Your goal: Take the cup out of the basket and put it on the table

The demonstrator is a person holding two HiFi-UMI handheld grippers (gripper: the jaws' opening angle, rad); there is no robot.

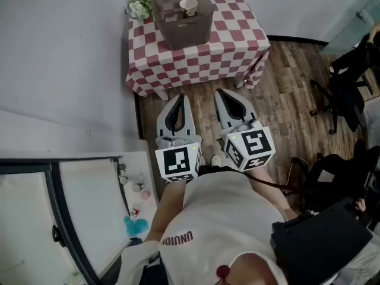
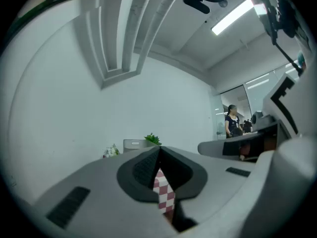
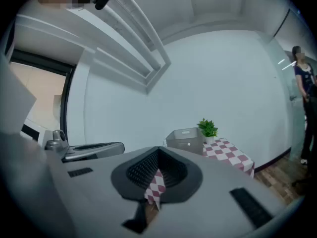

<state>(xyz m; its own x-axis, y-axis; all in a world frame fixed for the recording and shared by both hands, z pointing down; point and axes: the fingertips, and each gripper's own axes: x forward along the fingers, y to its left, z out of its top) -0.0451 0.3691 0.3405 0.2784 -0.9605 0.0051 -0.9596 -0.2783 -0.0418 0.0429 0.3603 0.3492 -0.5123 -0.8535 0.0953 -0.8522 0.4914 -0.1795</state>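
Note:
A white cup (image 1: 189, 6) stands inside the grey plastic basket (image 1: 181, 31) on the table with the red-and-white checked cloth (image 1: 202, 58). Both grippers hang level over the wooden floor, short of the table's near edge and close to the person's body. My left gripper (image 1: 181, 98) is shut with nothing in it, its tips meeting (image 2: 159, 150). My right gripper (image 1: 221, 92) beside it is also shut and empty (image 3: 158, 150). The basket (image 3: 184, 139) shows far ahead in the right gripper view and small (image 2: 131, 144) in the left gripper view; the cup is hidden in both.
White flowers (image 1: 139, 6) and a green plant (image 3: 207, 128) stand by the basket. A black office chair (image 1: 347, 82) and a black bag (image 1: 323, 242) are at the right. A white counter with small bottles (image 1: 133, 189) lies at the left. A person (image 2: 232, 122) stands far off.

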